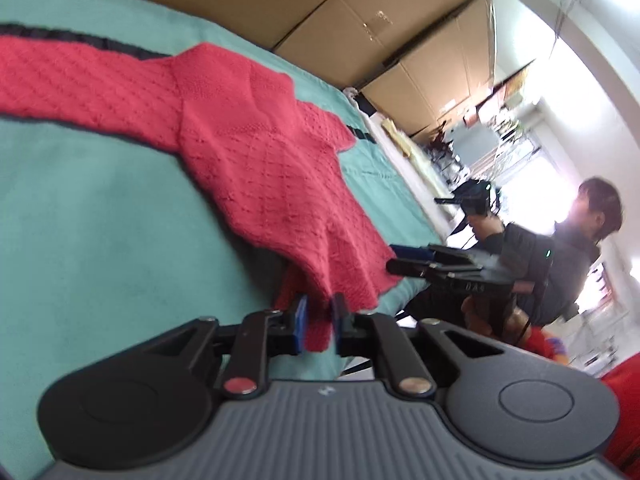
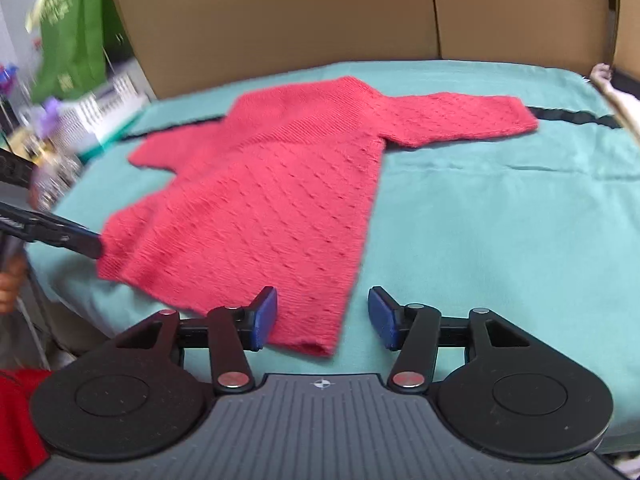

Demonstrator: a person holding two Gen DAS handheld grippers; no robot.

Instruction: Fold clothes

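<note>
Left gripper (image 1: pixel 319 326): jaws partly apart, a hem corner of the sweater (image 1: pixel 256 152) between the blue pads; whether the pads press on the knit I cannot tell.
Right gripper (image 2: pixel 322 322): jaws wide apart, holding nothing; the sweater's near hem corner lies between them, touching or just beside the left-hand pad and clear of the other.
Sweater: red knit, spread flat on the green cloth (image 2: pixel 500 220), hem toward the grippers, neck toward the boxes (image 2: pixel 320 12).
Far sleeve: stretched straight out from the sweater's body, unfolded, over the black strip (image 2: pixel 572 117).
Other sleeve: only a short stub shows at the sweater's opposite side; whether it is tucked under I cannot tell.
Done: the sweater looks laid out and smoothed, ready for folding.
Left: judging by the flat body and the outstretched sleeve, the sleeves and body remain to be folded, so the task seems near its start.
Beyond the sweater: a person (image 1: pixel 560 248) with another gripper stands off the cloth's edge.
</note>
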